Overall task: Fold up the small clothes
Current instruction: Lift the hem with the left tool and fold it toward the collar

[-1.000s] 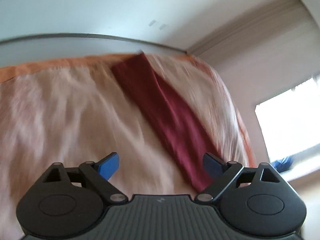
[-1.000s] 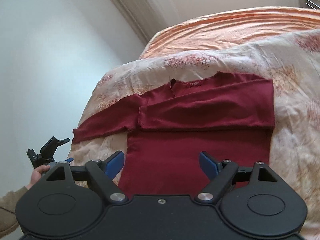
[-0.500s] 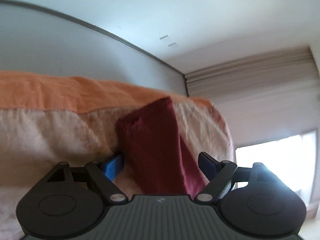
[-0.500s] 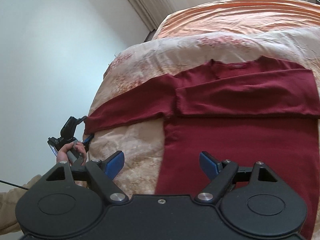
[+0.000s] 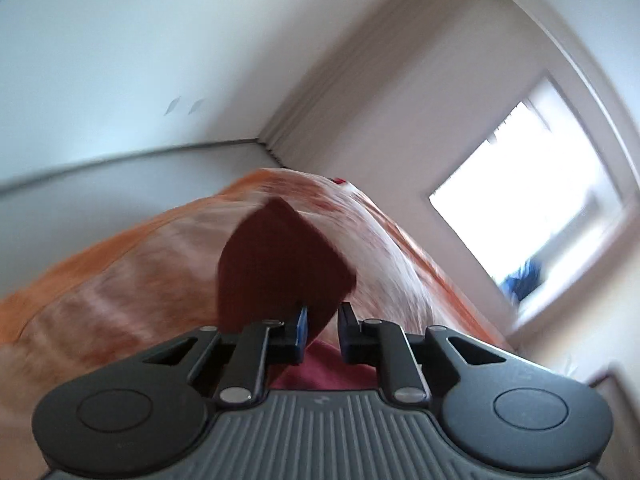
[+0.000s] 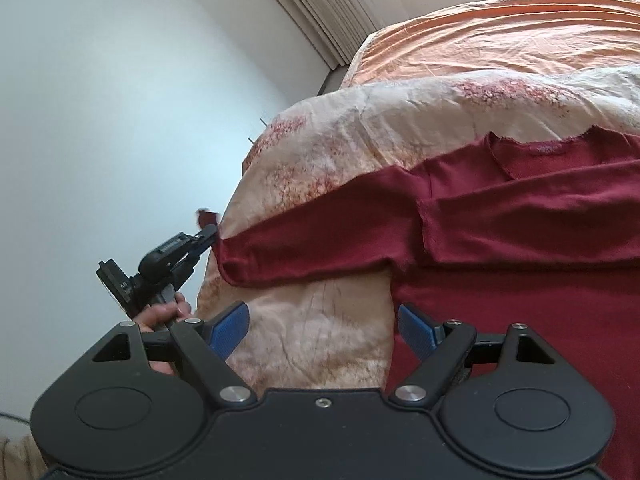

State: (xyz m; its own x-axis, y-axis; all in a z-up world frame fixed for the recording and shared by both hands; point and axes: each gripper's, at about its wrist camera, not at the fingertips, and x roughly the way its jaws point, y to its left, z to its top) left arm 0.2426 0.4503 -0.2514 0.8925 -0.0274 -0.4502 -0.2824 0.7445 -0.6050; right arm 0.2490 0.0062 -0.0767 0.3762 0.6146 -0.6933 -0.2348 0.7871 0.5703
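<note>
A dark red long-sleeved top (image 6: 520, 264) lies flat on the floral bedspread (image 6: 360, 148), one sleeve folded across its chest, the other sleeve (image 6: 320, 240) stretched out to the bed's left edge. My left gripper (image 5: 322, 326) is shut on the cuff of that sleeve (image 5: 280, 264) and lifts it a little; it also shows in the right wrist view (image 6: 208, 236) at the sleeve end. My right gripper (image 6: 322, 326) is open and empty, above the bedspread just left of the top's body.
An orange sheet (image 6: 500, 44) covers the far part of the bed. A white wall (image 6: 120, 100) and a pleated curtain (image 6: 320, 12) lie beyond the bed's left side. A bright window (image 5: 532, 196) is at the right in the left wrist view.
My left gripper has closed on the sleeve cuff, which stood between its open fingers before. My right gripper has shifted left, away from the top's body.
</note>
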